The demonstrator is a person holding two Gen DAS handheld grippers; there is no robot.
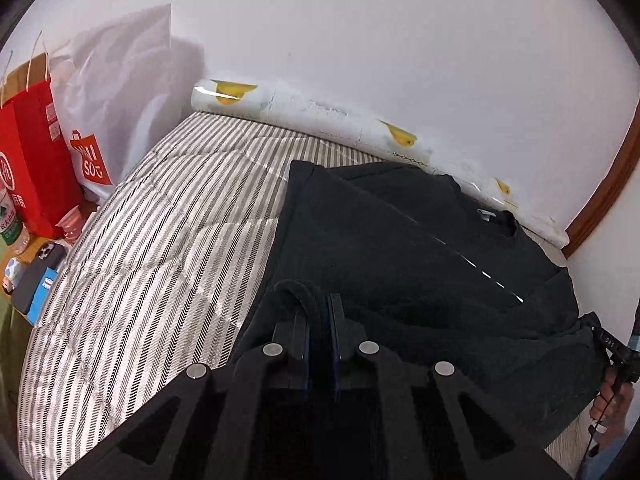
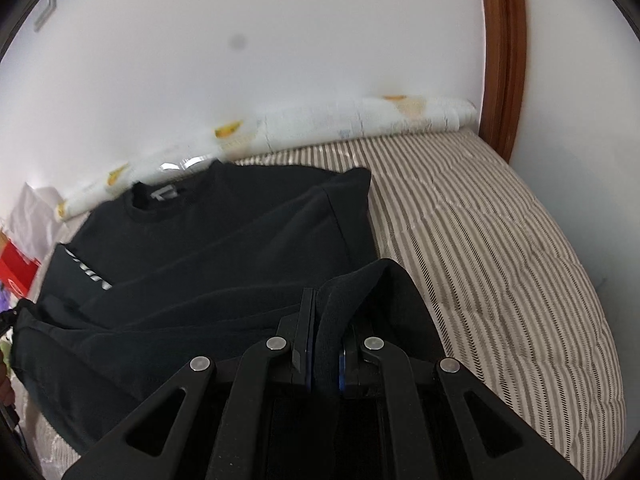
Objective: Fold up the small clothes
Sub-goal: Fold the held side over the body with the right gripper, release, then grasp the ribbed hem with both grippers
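A black T-shirt (image 1: 400,248) lies on a striped bedspread (image 1: 160,240), collar toward the wall (image 1: 360,40) and close beside the patterned roll (image 1: 320,108) along the wall's foot. The hem is raised off the bedspread by 2 grippers. The left gripper (image 1: 320,320) has its jaws narrow, pinched on a bunched hem corner on the side of the T-shirt nearer the red paper bag (image 1: 32,152). The right gripper (image 2: 326,320) has its jaws fully closed on the opposite hem corner, a thick fold of cloth rising between them; the bedspread beyond that corner is bare.

Handling, as judged: the knit is light, soft and limp, so it sags between the 2 holds and creases wherever it slackens. It is not fragile, but a thin pinch may slip. Best holds are the hem corners or shoulder seams, where doubled cloth gives the pads more to bite.
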